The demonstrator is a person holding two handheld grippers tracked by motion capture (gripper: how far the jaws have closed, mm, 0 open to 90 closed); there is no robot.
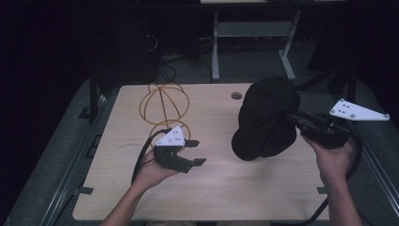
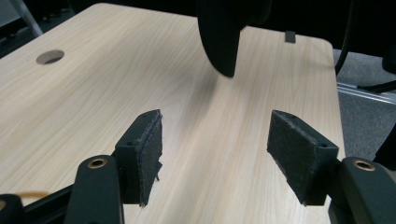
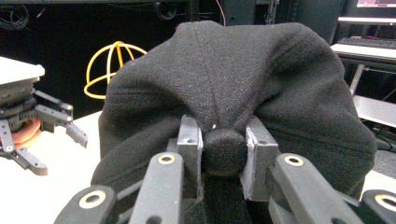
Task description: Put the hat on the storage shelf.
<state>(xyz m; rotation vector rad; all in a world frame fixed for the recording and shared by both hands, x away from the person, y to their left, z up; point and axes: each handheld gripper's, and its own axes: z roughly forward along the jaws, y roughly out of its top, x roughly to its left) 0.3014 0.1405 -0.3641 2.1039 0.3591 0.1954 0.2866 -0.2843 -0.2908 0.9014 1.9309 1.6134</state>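
The pale wooden surface [image 1: 221,188] carries the work; above it the black woollen flat cap [image 1: 264,120] hangs off the front of the right claw [image 1: 294,120], which is clenched on the cap's top button. The left claw [image 1: 196,151], released and empty, points toward the cap's drooping brim, which lies straight ahead of it and slightly higher, well apart. Behind the left claw stands an orange wire-frame hat stand [image 1: 163,106].

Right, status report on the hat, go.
Right hand-held gripper shut on black hat, hat lifted off the table. Left hand-held gripper open, nothing between its jaws. Yellow wire stand behind it, nothing in the way.
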